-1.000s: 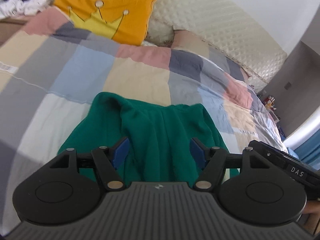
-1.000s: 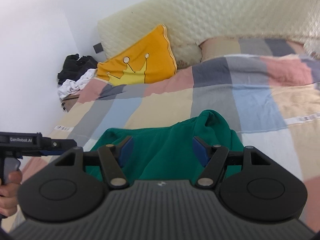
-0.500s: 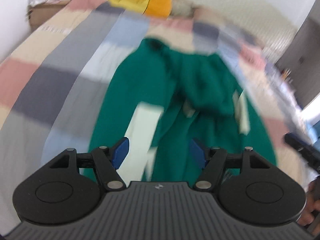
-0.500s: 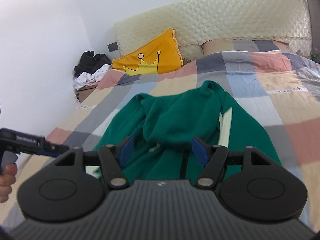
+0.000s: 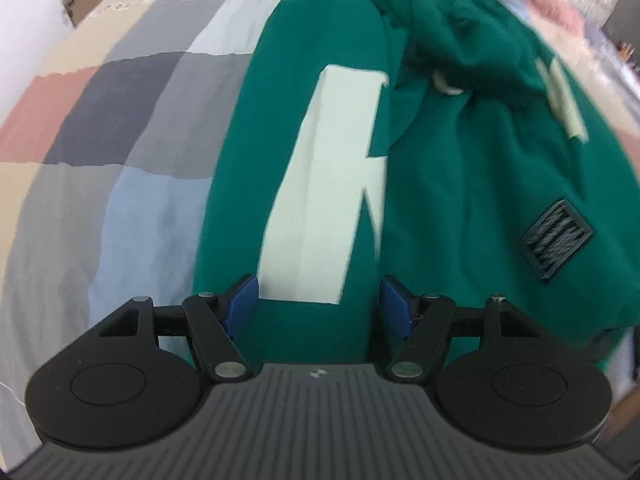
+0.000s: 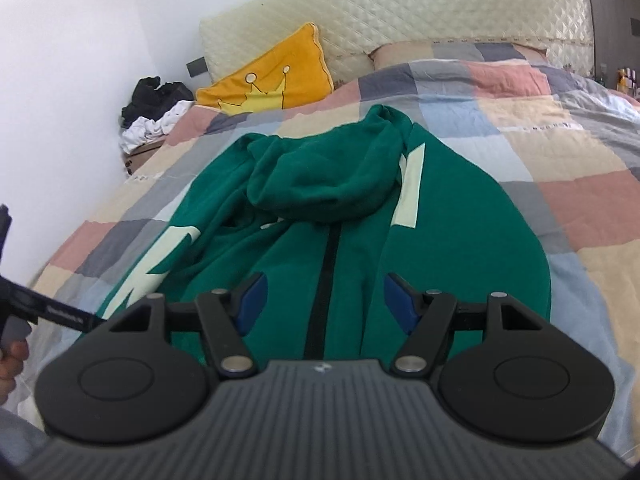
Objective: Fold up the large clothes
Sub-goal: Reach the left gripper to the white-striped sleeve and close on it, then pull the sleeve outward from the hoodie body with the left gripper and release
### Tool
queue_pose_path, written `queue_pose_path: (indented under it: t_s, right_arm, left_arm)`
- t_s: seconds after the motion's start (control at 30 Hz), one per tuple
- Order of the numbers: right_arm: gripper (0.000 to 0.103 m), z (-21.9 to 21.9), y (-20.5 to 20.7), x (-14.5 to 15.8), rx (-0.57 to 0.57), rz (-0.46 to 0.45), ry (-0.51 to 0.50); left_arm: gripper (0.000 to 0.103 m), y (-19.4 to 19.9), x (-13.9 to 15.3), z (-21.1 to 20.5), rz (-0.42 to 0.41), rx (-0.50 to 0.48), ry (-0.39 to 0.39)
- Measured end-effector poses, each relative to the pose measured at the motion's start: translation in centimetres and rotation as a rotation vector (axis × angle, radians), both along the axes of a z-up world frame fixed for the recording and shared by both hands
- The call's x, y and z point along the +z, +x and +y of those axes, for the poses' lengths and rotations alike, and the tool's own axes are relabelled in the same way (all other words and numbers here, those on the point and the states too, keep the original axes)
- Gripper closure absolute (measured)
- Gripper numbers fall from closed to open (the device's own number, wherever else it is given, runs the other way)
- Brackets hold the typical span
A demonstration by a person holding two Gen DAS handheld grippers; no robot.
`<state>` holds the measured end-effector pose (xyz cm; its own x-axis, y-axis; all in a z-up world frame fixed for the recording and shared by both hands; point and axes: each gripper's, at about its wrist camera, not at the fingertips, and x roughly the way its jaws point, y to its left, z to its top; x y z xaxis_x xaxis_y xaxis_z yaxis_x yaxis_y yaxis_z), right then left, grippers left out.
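Note:
A large green hooded jacket (image 6: 352, 216) with pale stripes and a black zip lies front up on the bed, its hood bunched at the far end. In the left wrist view the jacket (image 5: 460, 184) fills the middle, with a pale stripe on the sleeve and a black patch (image 5: 558, 236). My left gripper (image 5: 318, 306) is open and empty, low over the left sleeve. My right gripper (image 6: 322, 306) is open and empty, above the jacket's near hem by the zip. The left gripper's tip shows at the left of the right wrist view (image 6: 52, 312).
The jacket rests on a patchwork quilt (image 6: 560, 152) of pink, grey, blue and beige. A yellow crown cushion (image 6: 268, 84) and a quilted cream headboard (image 6: 440, 12) stand at the far end. A pile of dark and white clothes (image 6: 156, 112) sits at the far left by the wall.
Both grippers have pulled back toward the foot of the bed, so the whole jacket now shows. The left gripper has dropped low over the left sleeve. Both stayed open.

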<state>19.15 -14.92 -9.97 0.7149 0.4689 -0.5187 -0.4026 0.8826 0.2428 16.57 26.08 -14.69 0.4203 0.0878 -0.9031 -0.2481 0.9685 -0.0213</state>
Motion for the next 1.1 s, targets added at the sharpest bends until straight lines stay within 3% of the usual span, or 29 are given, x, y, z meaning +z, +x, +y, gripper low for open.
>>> queue_pose_path:
  t_s: [0.17, 0.3, 0.4, 0.6, 0.8, 1.1]
  right_arm:
    - [0.035, -0.1, 0.3, -0.4, -0.004, 0.013, 0.004]
    - [0.035, -0.2, 0.3, -0.5, -0.01, 0.016, 0.012]
    - [0.035, -0.2, 0.5, -0.6, -0.016, 0.019, 0.012]
    - [0.035, -0.1, 0.9, -0.7, -0.033, 0.023, 0.018]
    - [0.035, 0.3, 1.6, -1.1, -0.047, 0.028, 0.016]
    - [0.035, 0.3, 2.6, -1.0, -0.079, -0.044, 0.049]
  left_arm:
    - [0.036, 1.2, -1.1, -0.8, 0.013, -0.019, 0.063]
    - [0.074, 1.8, -1.4, -1.0, 0.024, -0.031, 0.131]
    - [0.086, 1.8, -0.5, -0.1, 0.015, -0.021, 0.111]
    - [0.091, 1.6, 3.1, 3.8, -0.039, 0.041, 0.071]
    - [0.092, 2.6, 7.5, 9.1, -0.128, 0.156, 0.099]
    - [0.092, 9.7, 15.1, 18.6, -0.271, 0.354, 0.256]
